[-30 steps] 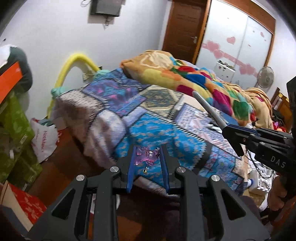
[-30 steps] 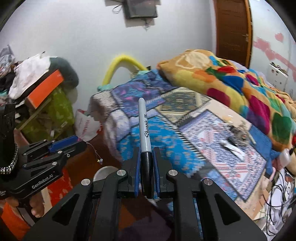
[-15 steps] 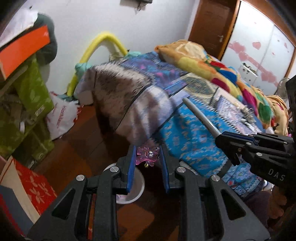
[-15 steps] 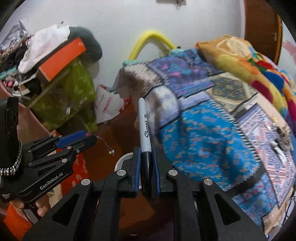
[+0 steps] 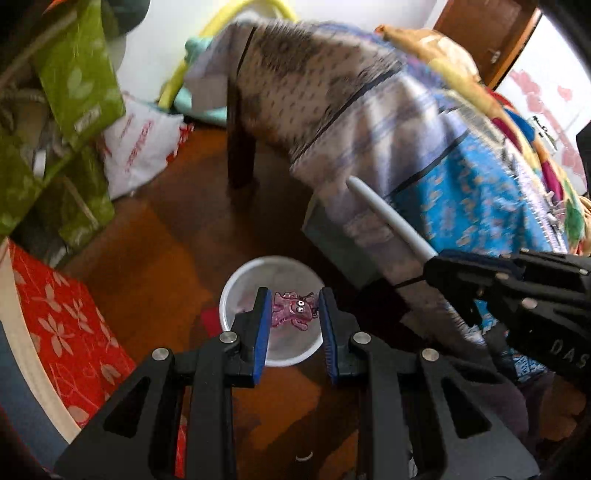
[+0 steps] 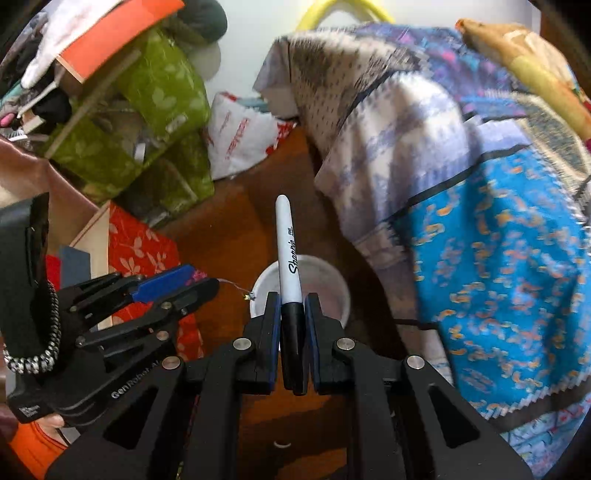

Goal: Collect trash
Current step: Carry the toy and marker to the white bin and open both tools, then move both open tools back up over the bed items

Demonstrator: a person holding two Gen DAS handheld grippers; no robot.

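Both grippers now lower, over the white bin [image 5: 236, 295], jaws still clamping purple toy [image 5: 293, 309] and marker [image 6: 287, 254].

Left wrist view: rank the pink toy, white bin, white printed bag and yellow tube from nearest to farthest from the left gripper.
1. Pink toy, clamped in the left gripper.
2. White bin, on the floor just beyond the fingertips.
3. White printed bag, upper left on the floor.
4. Yellow tube, by the wall at top.

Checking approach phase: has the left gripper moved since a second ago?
Yes. The left gripper, shut on the pink translucent figurine, has come down from over the patchwork bedspread to above the white round plastic bin on the floor.
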